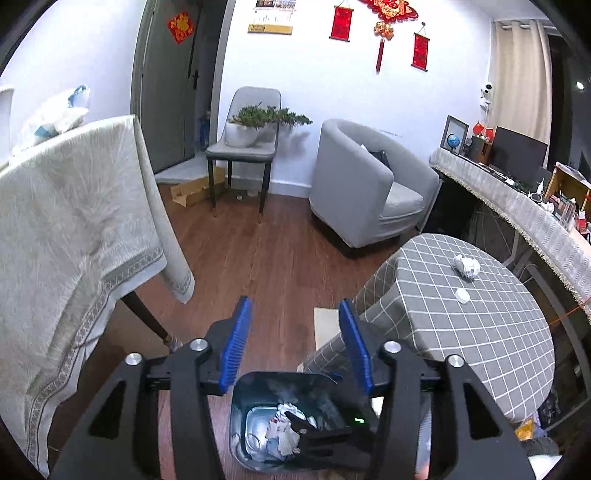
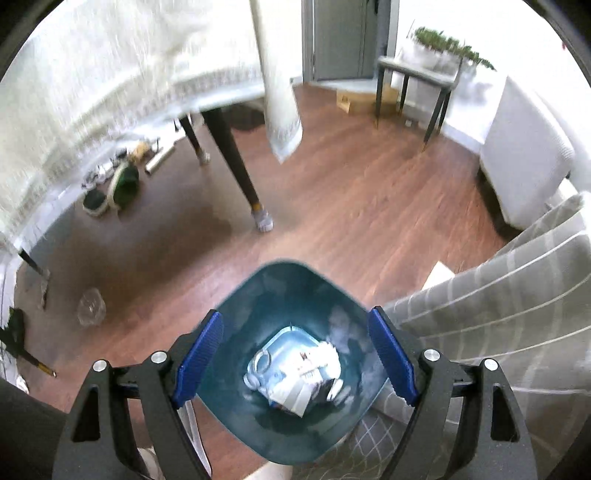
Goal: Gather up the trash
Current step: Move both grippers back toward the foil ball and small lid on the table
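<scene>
Bin (image 1: 280, 417) sits on the floor under both tools, paper scraps already at its bottom. Left hand-held gripper (image 1: 293, 341) hangs partly spread and empty; right hand-held gripper (image 2: 295, 363) gapes wide, empty too. Next I'd swing right to the checked desk (image 1: 480, 332), settling the pads squarely around the crumpled paper (image 1: 466, 266), then the small white cap (image 1: 462, 295).

A home's living room is showing itself: left of the grey armchair (image 1: 365, 184) a potted plant (image 1: 255, 125) is sitting on a chair, red hangings (image 1: 384, 22) are dangling above it (festive ones).
</scene>
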`<state>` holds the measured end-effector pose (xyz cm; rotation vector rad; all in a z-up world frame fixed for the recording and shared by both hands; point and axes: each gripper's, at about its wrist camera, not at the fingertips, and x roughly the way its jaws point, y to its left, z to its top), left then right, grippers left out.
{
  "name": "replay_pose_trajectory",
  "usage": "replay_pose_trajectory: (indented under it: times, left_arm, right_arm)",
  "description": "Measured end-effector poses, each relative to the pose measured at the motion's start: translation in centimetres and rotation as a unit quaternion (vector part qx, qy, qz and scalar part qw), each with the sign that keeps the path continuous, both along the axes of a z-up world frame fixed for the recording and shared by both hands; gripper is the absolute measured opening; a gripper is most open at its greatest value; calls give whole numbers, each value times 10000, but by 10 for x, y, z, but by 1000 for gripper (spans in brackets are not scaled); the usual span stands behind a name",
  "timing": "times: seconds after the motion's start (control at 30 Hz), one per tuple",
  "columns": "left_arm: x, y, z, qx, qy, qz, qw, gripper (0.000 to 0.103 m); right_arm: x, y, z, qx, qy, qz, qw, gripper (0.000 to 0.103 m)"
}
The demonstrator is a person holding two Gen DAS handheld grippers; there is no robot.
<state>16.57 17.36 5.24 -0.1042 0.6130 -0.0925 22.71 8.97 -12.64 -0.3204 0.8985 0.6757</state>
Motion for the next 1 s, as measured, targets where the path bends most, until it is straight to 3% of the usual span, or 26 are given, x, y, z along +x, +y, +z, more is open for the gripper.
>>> replay_pose_trajectory:
  times: [0.17, 0.43, 0.67, 1.0]
  left_arm:
    - [4, -10, 5, 44, -163, 49, 9998, 65]
    - [11, -31, 11, 148, -392, 33, 9991, 72]
    - [20, -51, 7, 116, -529, -146, 9984, 81]
    - [45, -92, -18, 218, -355, -518, 9978, 86]
  right_arm:
    - [2, -17, 40, 207, -304, -115, 9993, 82]
    - [10, -61, 89, 318, -769, -511, 9952, 82]
    - [23, -110, 105, 307, -861, -828, 9924, 82]
    - [37, -177, 117, 420, -897, -1360, 9858, 84]
